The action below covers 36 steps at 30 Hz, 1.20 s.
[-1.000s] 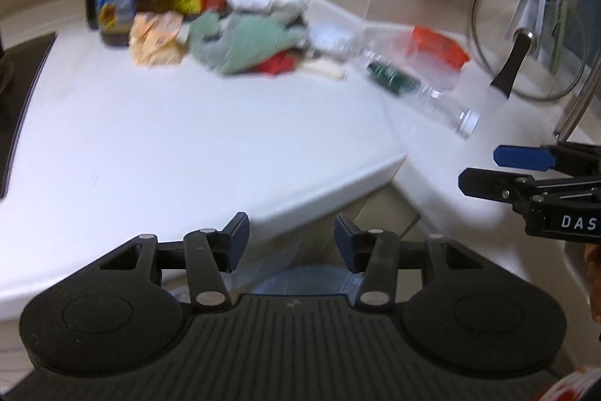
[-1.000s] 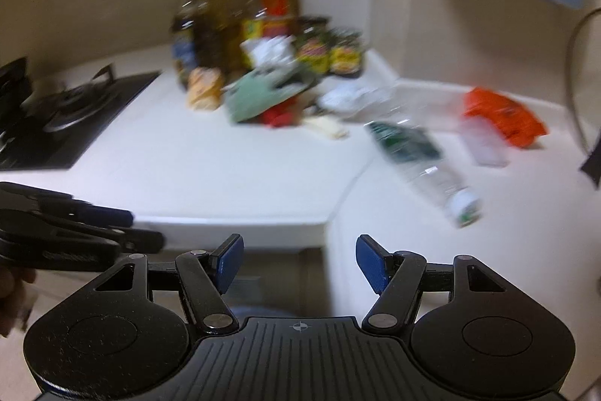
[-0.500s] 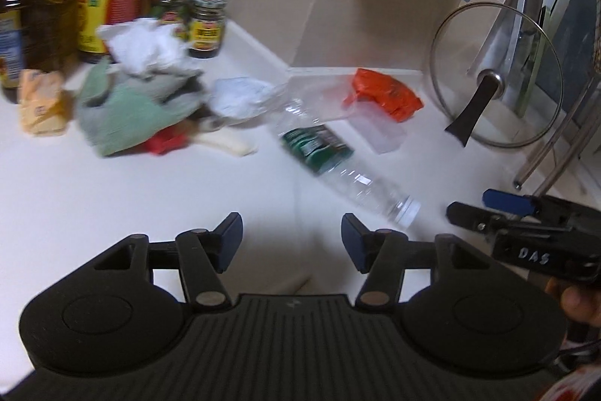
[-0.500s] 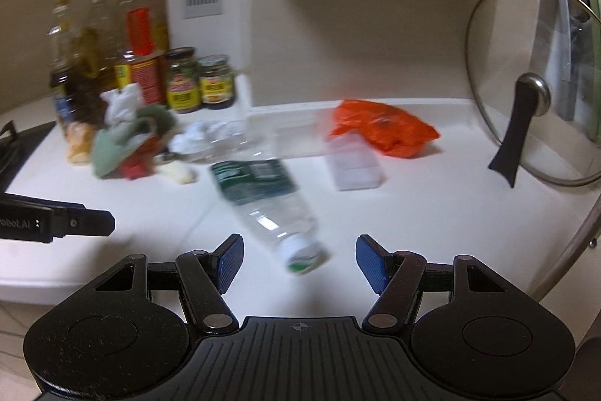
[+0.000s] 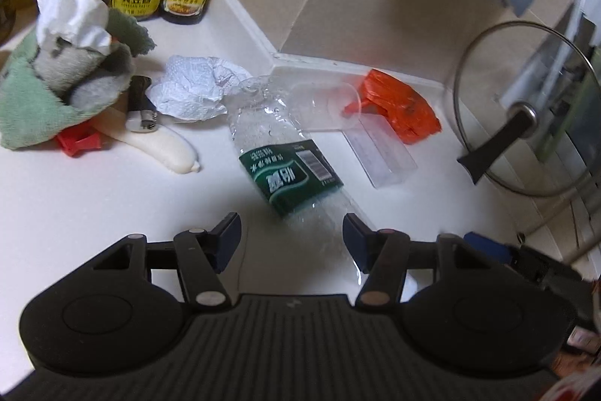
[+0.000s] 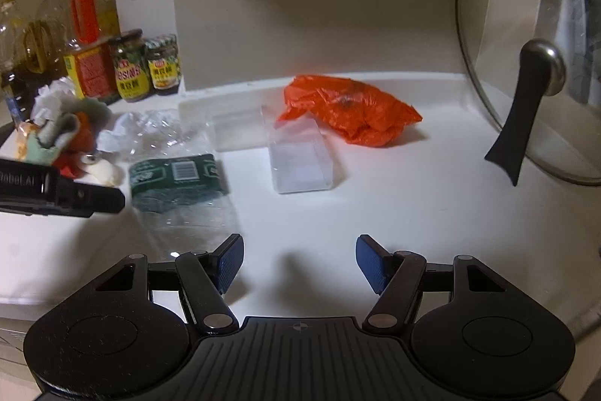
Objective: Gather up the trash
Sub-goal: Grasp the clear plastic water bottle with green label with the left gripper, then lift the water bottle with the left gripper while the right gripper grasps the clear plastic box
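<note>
On the white tabletop (image 5: 94,198), a crushed clear bottle (image 5: 289,171) with a green label lies on its side, between a crumpled paper towel (image 5: 195,91) and a clear plastic box (image 5: 379,153). Left wrist view: the bottle's long axis runs diagonally, its base toward the wall corner and its neck end reaching down between the pads of the left tool (image 5: 292,230), which stand apart and clear of it, nothing clenched. Only this view shows the pale banana-like piece (image 5: 165,145), the red scrap (image 5: 77,141) and the green cloth (image 5: 33,100) in detail; the right tool's blue tip (image 5: 484,245) enters at lower right. Right wrist view: the bottle (image 6: 180,179) lies left of the right tool (image 6: 298,260), whose jaws are released over bare tabletop. This view alone shows the oil bottles (image 6: 86,21) in full and the left tool's black finger (image 6: 75,196) from the side. Both views show the orange plastic bag (image 6: 349,111), the sauce jars (image 6: 146,66) and the glass pot lid (image 6: 533,62) propped upright. Compared with a second ago, both tools have swept over the tabletop from its front edge toward the bottle: the stove hob has left the frames, the bottle now fills the foreground, and the left jaws have widened slightly.
</note>
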Each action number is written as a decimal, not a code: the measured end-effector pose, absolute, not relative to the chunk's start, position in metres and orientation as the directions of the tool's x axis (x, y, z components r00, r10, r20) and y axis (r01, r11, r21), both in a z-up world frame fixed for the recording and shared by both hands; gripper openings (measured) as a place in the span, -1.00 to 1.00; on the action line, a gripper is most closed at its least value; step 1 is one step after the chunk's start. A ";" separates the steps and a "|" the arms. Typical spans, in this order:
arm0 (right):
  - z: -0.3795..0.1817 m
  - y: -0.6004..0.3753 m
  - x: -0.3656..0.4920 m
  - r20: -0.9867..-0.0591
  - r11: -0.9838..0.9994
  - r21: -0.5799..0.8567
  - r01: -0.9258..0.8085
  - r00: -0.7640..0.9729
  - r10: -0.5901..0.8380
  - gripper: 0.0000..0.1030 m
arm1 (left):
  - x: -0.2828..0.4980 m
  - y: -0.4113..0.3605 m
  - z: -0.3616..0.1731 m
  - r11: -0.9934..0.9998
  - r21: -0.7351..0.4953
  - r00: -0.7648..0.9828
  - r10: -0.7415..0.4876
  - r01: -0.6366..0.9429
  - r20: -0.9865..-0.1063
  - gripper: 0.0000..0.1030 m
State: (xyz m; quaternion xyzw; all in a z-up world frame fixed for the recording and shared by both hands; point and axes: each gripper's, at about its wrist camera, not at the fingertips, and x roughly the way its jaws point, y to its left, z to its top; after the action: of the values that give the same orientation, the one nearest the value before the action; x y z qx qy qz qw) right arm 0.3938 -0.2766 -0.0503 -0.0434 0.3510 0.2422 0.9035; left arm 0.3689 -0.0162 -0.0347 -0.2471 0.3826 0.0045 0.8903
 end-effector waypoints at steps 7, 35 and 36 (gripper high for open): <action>-0.065 -0.266 0.421 -0.663 0.840 0.108 -0.532 0.591 0.460 0.29 | 0.396 -0.019 -0.044 0.866 -0.443 0.686 -0.178 -0.232 -0.705 0.09; -0.074 -0.243 0.410 -0.649 0.789 0.118 -0.603 0.554 0.521 0.29 | 0.393 -0.013 -0.028 0.946 -0.287 0.676 -0.111 -0.153 -0.728 -0.46; -0.072 -0.245 0.414 -0.644 0.799 0.120 -0.590 0.566 0.515 0.29 | 0.391 -0.011 -0.025 0.950 -0.271 0.678 -0.099 -0.153 -0.729 -0.46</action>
State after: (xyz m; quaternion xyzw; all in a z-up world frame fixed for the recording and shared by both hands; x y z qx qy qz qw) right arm 0.4136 -0.2448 -0.0724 -0.0542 0.3454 0.3127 0.8832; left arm 0.3911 -0.0110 -0.0255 -0.1570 0.4011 0.0149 0.9023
